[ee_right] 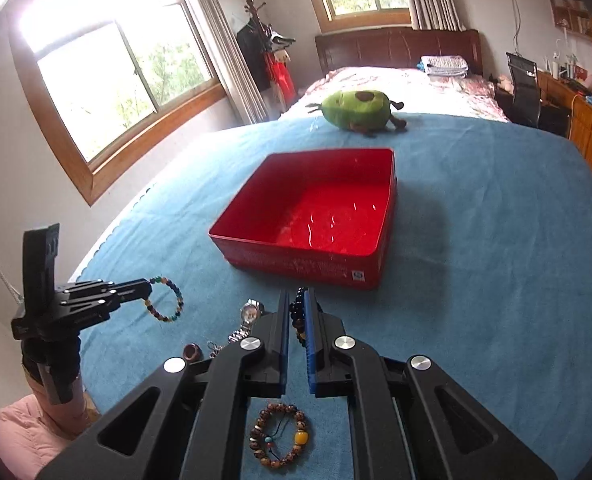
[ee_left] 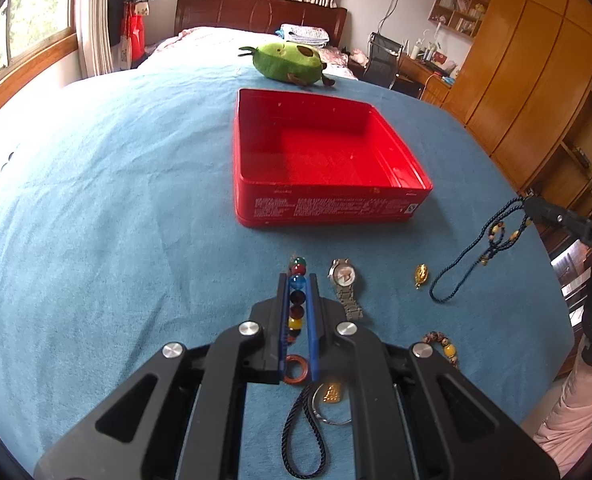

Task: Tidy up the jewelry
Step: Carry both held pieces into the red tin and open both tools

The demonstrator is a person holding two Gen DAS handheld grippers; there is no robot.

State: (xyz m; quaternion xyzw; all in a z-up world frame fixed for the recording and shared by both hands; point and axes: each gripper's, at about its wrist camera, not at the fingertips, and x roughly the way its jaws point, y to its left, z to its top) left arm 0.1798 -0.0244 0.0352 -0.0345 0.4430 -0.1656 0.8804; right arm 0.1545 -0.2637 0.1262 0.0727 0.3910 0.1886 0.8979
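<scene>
From the left wrist we see our left gripper (ee_left: 298, 280) closed on a bracelet of coloured glass beads (ee_left: 297, 296) — the beads sit in a row between the two blue-padded fingers. Beyond them the red tin (ee_left: 324, 204) stands open and bare on the blue blanket (ee_left: 115, 200). A wristwatch (ee_left: 344, 286) lies just right of the fingertips, a small gold charm (ee_left: 420, 274) farther right. At the right edge our right gripper (ee_left: 534, 205) pinches a dark cord necklace (ee_left: 472, 252) that hangs down to the blanket. Under the left gripper lie a brown ring (ee_left: 296, 369), a gold pendant (ee_left: 331, 393) and a dark loop of cord (ee_left: 302, 440).

From the right wrist the jaws stand narrow, holding the dark necklace (ee_right: 298, 316) between the pads. The tin (ee_right: 304, 260) sits ahead, a green plush toy (ee_right: 358, 110) beyond it. At left the left gripper (ee_right: 149, 289) holds the glass bracelet (ee_right: 167, 299) clear of the blanket (ee_right: 496, 240). A wooden bead bracelet (ee_right: 279, 434) lies below our fingers — the watch (ee_right: 249, 314) to the left.
</scene>
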